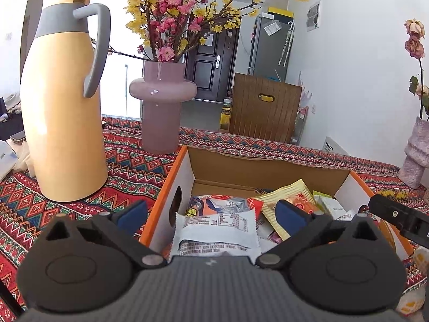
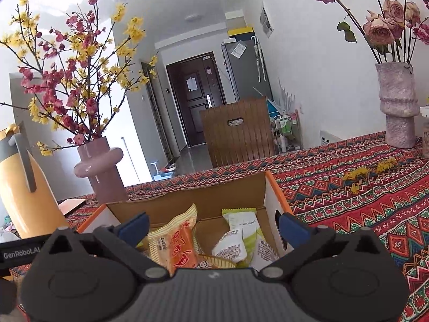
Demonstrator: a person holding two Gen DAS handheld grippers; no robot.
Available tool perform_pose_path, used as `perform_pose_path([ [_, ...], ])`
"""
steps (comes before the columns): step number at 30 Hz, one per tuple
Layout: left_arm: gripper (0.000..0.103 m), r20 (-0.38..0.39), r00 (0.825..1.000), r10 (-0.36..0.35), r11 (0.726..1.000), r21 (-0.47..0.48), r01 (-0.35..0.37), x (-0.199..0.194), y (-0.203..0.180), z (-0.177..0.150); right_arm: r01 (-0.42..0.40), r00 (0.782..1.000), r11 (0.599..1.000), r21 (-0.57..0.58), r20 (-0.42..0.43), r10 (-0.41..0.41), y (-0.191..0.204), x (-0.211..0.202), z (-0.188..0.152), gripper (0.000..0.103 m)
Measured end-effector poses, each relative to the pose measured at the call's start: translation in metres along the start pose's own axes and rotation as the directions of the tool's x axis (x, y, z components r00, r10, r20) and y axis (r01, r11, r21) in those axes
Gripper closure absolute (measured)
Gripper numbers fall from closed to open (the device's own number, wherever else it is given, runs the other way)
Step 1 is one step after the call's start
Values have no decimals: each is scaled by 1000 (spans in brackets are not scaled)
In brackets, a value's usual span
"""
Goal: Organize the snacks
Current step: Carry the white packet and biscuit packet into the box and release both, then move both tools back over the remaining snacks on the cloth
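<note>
Wide patterned surface underfoot of everything, red and green zigzags running to the far edge, chair back and dark door beyond in a bright white room. Big yellow jug standing toward the left edge, pink vase of blossom branches just beside it at the far edge, textured vase of faded roses well off at the far right corner. Front and centre near the near edge: orange-trimmed cardboard box, lid off, snacks already inside. White packet lying at the near left of the box, orange-and-yellow packet leaning in the middle, green-topped white packets against the right wall. Left gripper spread wide over the white packet, nothing pinched; right gripper likewise gaping over the box's right half, empty. Looks like a fresh drop, or a settling of contents. Best handled gently now: lift straight up clear of the walls, no dragging crinkly wrappers along, no snagging that hand-hole in the side, then off for whatever loose snack remains outside. Scattered yellow petals dotting the cloth toward the right.
</note>
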State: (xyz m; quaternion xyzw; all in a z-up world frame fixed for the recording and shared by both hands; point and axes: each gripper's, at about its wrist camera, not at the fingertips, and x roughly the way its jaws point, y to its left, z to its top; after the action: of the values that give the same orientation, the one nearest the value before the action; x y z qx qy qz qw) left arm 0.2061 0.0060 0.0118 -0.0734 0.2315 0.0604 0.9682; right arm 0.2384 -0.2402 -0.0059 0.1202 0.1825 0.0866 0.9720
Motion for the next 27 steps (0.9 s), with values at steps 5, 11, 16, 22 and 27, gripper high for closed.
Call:
perform_pose_path([
  [5, 0, -4, 1000, 20, 1000, 5, -20, -6, -2, 1, 10, 1000, 1000, -5, 13, -10, 0, -6, 3, 0],
  [11, 0, 27, 999, 31, 999, 29, -32, -32, -7, 11, 37, 998, 999, -22, 52, -36, 2, -27, 14, 0],
  [16, 0, 26, 1000, 8, 999, 50, -9, -54, -6, 13, 36, 996, 998, -45, 80, -33, 0, -55, 18, 0],
  [22, 0, -6, 1000, -7, 997, 79, 8, -71, 1, 4, 40, 997, 994, -99, 72, -33, 0, -85, 8, 0],
  [27, 0, -49, 999, -1, 995, 97, 6, -77, 11, -11, 33, 999, 992, -120, 33, -30, -3, -103, -7, 0],
])
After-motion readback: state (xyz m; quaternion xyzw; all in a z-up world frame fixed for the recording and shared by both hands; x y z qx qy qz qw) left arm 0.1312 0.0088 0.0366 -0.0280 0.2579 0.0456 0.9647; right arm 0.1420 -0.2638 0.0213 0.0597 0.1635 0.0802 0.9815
